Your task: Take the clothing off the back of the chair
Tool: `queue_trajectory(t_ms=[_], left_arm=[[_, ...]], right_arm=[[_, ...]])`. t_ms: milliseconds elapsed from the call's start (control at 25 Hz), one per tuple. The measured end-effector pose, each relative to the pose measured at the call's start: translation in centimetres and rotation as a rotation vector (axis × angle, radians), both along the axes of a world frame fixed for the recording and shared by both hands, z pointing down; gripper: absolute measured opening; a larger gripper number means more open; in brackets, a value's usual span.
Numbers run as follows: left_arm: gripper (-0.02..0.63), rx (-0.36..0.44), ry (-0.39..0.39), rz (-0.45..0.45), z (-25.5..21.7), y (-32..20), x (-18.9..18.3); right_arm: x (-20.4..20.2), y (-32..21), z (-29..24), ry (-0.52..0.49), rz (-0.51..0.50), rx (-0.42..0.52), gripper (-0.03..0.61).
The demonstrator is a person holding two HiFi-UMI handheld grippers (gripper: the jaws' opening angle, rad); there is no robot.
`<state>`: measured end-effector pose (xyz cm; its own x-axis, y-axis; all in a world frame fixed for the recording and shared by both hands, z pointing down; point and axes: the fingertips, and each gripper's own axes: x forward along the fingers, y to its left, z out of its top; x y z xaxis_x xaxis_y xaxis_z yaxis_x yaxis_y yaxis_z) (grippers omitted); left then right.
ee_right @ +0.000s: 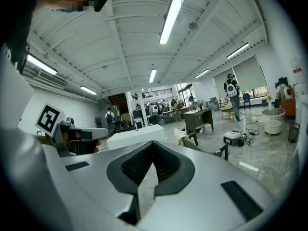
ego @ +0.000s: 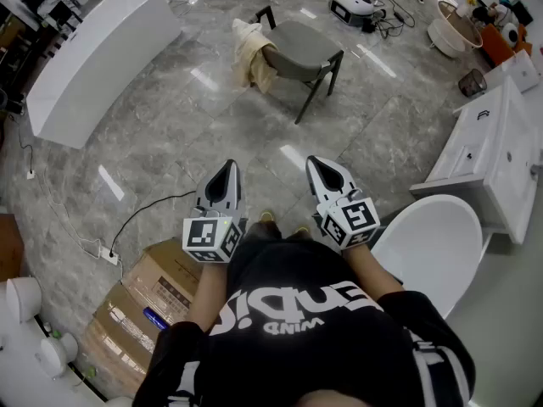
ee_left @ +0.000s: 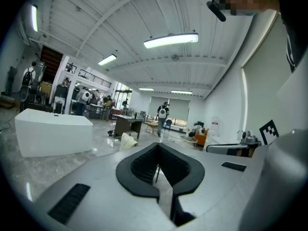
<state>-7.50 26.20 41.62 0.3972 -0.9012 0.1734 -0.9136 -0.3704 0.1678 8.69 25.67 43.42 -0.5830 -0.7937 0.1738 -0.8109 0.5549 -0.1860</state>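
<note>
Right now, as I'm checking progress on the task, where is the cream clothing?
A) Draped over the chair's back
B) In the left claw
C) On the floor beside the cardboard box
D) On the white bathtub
A: the cream clothing hangs over the back of the grey chair, far ahead of the left claw and right claw, both shut and empty.

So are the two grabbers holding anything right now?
No, nothing. The left gripper and the right gripper are both shut and empty. The cloth hangs on the chair back, well away from them.
</note>
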Motion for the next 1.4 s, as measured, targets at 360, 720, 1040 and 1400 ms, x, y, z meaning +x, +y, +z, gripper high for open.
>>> queue_trajectory(t_ms=[360,720,1040,1400], left_arm=[[0.015,-0.007,-0.005,0.017,0.4,-1.3,-1.6],[0.015,0.011,-0.024,0.066,1.5,-3.4,-4.9],[0.015,-0.001,-0.016,0.089,2.1,-7.3,-5.2],[0.015,-0.005,-0.008,0.074,2.3,-17.5,-5.0]], right_arm=[[-1.8,-1.0,-0.1,-0.050,0.001,0.008,0.014],[-4.2,-2.8,1.0,-0.013,0.053,0.018,0.014],[-4.9,-6.8,1.8,-0.019,0.073,0.009,0.014],[-4.5,-17.5,2.2,-0.034,0.059,0.005,0.014]])
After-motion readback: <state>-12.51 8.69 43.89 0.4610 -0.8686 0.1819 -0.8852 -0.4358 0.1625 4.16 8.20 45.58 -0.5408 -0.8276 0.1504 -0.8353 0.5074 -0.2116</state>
